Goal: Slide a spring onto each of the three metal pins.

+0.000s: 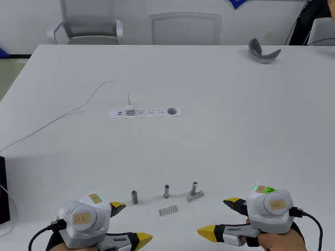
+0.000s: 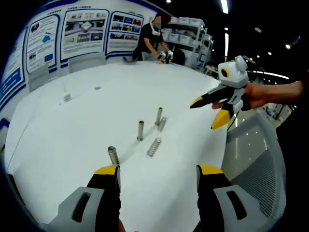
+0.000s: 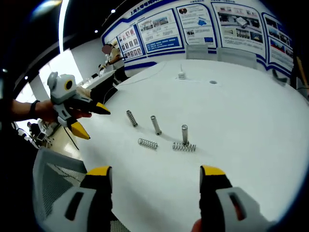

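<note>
Near edge of table (image 1: 251, 157), head view: three pins in a row; left pin (image 1: 134, 196) looks sprung already, middle pin (image 1: 166, 191) and right pin (image 1: 194, 187) bare.
Left gripper view: left gripper (image 2: 158, 170) released, empty; loose spring (image 2: 154, 146) lies near middle pin.
Right gripper view: right gripper (image 3: 155, 171) released, empty; second spring (image 3: 184, 146) touches right pin's foot.
Next spring: probably best pinched lightly mid-length, stood upright, bore lined over pin tip, lowered straight.

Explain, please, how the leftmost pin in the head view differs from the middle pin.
The leftmost pin carries a coiled spring, so it looks ribbed; the middle pin is bare and smooth. A loose spring lies just in front of the middle pin, none beside the leftmost pin. Both stand upright on the white table, untouched.
</note>
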Available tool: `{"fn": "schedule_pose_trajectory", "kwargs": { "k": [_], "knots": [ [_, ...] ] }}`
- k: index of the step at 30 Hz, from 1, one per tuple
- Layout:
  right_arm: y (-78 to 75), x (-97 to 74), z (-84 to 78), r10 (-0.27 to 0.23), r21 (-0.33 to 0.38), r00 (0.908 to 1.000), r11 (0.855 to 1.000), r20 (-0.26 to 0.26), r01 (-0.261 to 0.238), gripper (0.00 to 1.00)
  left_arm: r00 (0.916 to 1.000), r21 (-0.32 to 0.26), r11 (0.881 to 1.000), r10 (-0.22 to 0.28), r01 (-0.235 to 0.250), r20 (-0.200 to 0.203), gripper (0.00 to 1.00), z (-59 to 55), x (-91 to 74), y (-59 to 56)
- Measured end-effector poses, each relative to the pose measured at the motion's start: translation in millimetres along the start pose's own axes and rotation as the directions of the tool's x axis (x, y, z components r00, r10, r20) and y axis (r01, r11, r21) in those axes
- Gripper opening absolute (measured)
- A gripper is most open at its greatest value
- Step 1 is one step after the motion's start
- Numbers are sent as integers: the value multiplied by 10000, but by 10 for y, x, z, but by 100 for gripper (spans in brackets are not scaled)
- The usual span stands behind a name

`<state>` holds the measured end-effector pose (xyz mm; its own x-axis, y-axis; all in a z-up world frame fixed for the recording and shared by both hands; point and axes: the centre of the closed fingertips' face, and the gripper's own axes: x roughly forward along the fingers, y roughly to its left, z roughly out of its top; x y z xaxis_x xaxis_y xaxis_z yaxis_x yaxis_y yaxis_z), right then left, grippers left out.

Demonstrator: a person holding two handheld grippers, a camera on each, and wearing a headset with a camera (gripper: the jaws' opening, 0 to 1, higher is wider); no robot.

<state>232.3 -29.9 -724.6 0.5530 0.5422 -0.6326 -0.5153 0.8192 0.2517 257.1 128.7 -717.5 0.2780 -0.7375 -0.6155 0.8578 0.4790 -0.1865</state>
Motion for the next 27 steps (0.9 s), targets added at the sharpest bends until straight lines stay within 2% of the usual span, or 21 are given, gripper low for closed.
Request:
{"fn": "schedule_pose_trajectory", "kwargs": {
  "k": [6, 18, 23, 27],
  "knots": [
    [17, -30, -75, 13, 69, 10000, 10000, -65, -13, 78, 9995, 297, 9992, -244, 249, -181, 65, 63, 140, -56],
    [82, -123, -160, 118, 475, 9999, 9988, -107, -113, 82, 9972, 659, 9964, -496, 532, -560, 57, 124, 474, -72],
    [86, -136, -180, 142, 619, 9999, 9980, -74, -137, 82, 9948, 970, 9934, -531, 615, -871, 53, 102, 612, -73],
    [97, -146, -193, 156, 681, 9999, 9976, -61, -151, 82, 9934, 900, 9940, -531, 624, -1015, 50, 85, 710, -43]
  ]
}}
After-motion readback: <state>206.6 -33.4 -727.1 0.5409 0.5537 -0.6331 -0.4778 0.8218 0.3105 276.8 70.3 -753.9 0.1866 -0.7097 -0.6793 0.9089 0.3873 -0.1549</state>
